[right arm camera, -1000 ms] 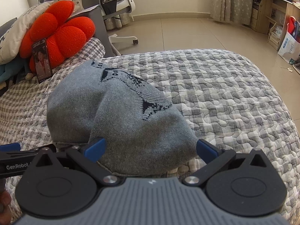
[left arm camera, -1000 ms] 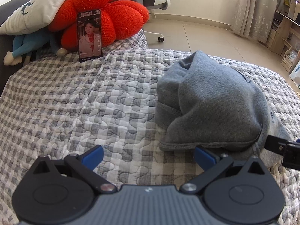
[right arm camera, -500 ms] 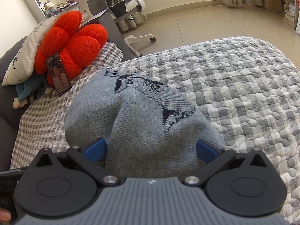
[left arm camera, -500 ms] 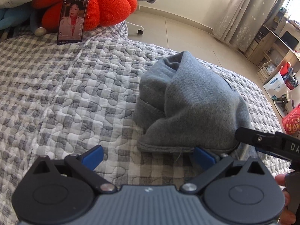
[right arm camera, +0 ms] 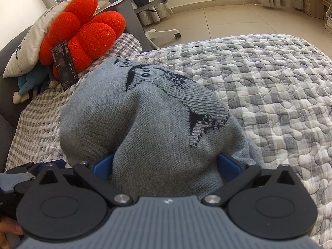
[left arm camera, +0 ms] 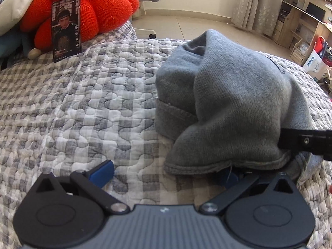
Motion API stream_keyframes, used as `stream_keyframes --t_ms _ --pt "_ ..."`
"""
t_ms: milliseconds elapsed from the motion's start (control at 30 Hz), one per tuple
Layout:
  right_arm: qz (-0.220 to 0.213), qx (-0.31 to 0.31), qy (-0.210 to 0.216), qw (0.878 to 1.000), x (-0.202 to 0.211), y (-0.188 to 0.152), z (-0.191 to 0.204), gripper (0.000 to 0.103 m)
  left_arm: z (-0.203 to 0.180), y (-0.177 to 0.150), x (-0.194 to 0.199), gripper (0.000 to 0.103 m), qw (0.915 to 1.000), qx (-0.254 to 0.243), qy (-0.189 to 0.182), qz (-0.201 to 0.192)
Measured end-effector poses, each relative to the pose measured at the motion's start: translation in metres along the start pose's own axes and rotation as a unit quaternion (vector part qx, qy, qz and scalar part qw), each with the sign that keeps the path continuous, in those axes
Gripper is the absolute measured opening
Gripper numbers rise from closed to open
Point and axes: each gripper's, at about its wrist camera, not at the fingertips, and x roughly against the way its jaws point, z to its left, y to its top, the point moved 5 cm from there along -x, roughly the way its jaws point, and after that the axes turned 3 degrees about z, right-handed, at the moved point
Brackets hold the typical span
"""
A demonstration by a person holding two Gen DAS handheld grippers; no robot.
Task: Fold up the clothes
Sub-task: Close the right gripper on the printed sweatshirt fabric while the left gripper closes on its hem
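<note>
Left wrist view: the grey sweater (left arm camera: 232,103) lies bunched in a heap on the quilted bedspread (left arm camera: 93,108), on the side away from the red flower cushion (left arm camera: 87,14). It sits ahead and to the right of the left gripper (left arm camera: 164,173), whose 2 blue pads are spread wide. The left pad rests on bare quilt, while the right pad is tucked under the sweater's hemmed near edge, so nothing is pinched yet.

In the right wrist view the right gripper (right arm camera: 166,164) is also spread, with a thick fold of the sweater (right arm camera: 161,128) filling the gap between its pads; whether the pads press the cloth I cannot tell. The dark woven motif lies on the heap's upper face, and the heap's long axis runs from this gripper up toward the cushion.

The right gripper is clearly nearer the bulk, the left only at the hem corner. The coming move probably turns on that hem running across in front of both grippers.

A phone (left arm camera: 66,28) leans against the cushion. No containers are involved here.
</note>
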Motion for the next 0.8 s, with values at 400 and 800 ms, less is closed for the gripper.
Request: stream_keyframes --t_ms 400,800 --pt "-0.043 0.020 -0.005 0.999 0.025 0.006 0.009 0.084 0.013 0.004 0.016 0.103 0.9989 0.029 -0.029 -0.021" --pt "-0.059 0.014 0.046 0.997 0.044 0.006 0.021 0.009 0.020 0.013 0.037 0.087 0.9818 0.094 -0.156 -0.054"
